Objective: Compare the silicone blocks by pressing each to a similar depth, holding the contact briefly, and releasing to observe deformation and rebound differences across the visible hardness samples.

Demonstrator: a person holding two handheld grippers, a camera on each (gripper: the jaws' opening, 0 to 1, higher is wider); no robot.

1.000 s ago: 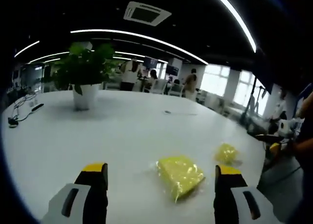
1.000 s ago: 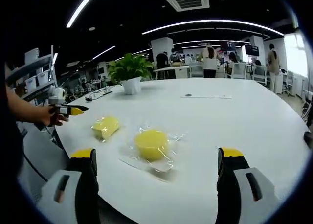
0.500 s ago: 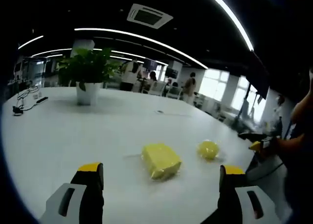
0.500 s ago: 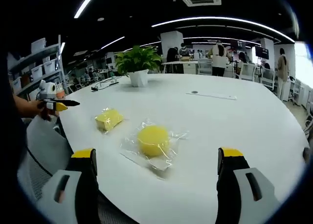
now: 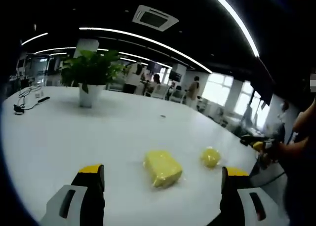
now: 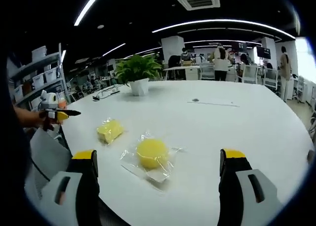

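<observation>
Left gripper view: left gripper (image 5: 161, 179) spread wide above the white table (image 5: 59, 132), rectangular yellow block (image 5: 162, 168) ahead between its jaws. Right gripper view: right gripper (image 6: 161, 174) also spread, round yellow block (image 6: 151, 153) ahead, untouched

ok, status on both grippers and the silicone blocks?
Left gripper open, right gripper open, both above the white table, touching nothing. Rectangular yellow block and round yellow block lie bagged, unpressed. Nothing in the way.
</observation>
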